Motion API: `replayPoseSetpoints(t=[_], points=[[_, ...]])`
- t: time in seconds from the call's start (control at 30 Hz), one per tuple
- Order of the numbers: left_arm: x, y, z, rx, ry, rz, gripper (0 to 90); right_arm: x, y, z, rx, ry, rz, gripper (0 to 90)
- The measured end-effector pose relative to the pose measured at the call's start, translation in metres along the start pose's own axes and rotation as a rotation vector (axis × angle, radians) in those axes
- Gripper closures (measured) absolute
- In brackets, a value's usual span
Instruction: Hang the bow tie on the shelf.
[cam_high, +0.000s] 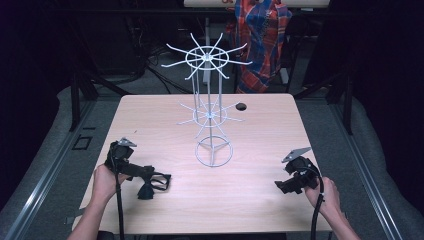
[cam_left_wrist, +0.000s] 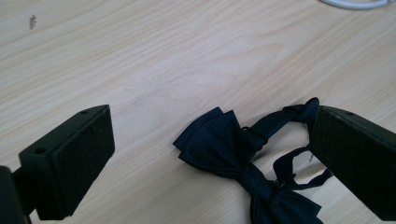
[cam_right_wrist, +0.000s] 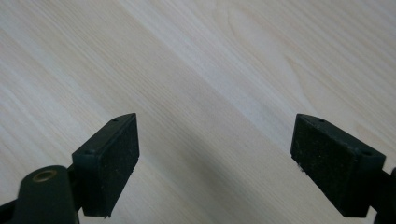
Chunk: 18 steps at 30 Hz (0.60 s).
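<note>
Two sets of tongs are over a pale wooden surface (cam_high: 150, 115), with a white wire rack (cam_high: 212, 112) standing in the middle of it, two tiers of hooks and all of them bare. Next size down is the left tongs (cam_high: 159, 182), jaws wide apart and sitting either side of a dark bow tie (cam_left_wrist: 243, 168) that lies flat near the front left of the surface. The strap loop is right up against the right-hand jaw in the left gripper view; I can't tell if it actually touches. The right tongs (cam_high: 281, 186) are over at the front right, jaws also apart, nothing between them but bare wood.

My guess is the bow tie is meant for a hook. If so, I'd shift the left tongs to centre on the knot or strap before closing — grab the floppy wing and it'll droop and twist.

No brand, label or writing to read anywhere.
</note>
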<state>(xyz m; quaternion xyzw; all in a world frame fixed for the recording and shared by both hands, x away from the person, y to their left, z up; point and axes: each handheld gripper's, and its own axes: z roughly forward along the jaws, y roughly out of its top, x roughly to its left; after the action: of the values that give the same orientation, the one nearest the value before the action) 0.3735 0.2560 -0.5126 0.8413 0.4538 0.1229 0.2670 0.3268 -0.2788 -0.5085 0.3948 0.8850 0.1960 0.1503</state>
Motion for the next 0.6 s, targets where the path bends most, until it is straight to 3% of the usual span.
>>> replayPoseSetpoints(t=[0.27,0.43,0.6], points=[[-0.006,0.006,0.006,0.025,-0.015,0.051,0.1,0.000,-0.003,-0.003,-0.009,-0.015,0.031,14.9],[-0.005,0.009,0.008,0.021,-0.024,0.047,0.1,0.002,-0.006,0.000,0.031,-0.002,0.050,15.3],[-0.010,0.014,0.013,0.036,-0.018,0.077,0.1,0.001,-0.013,-0.006,0.044,-0.023,0.055,15.0]])
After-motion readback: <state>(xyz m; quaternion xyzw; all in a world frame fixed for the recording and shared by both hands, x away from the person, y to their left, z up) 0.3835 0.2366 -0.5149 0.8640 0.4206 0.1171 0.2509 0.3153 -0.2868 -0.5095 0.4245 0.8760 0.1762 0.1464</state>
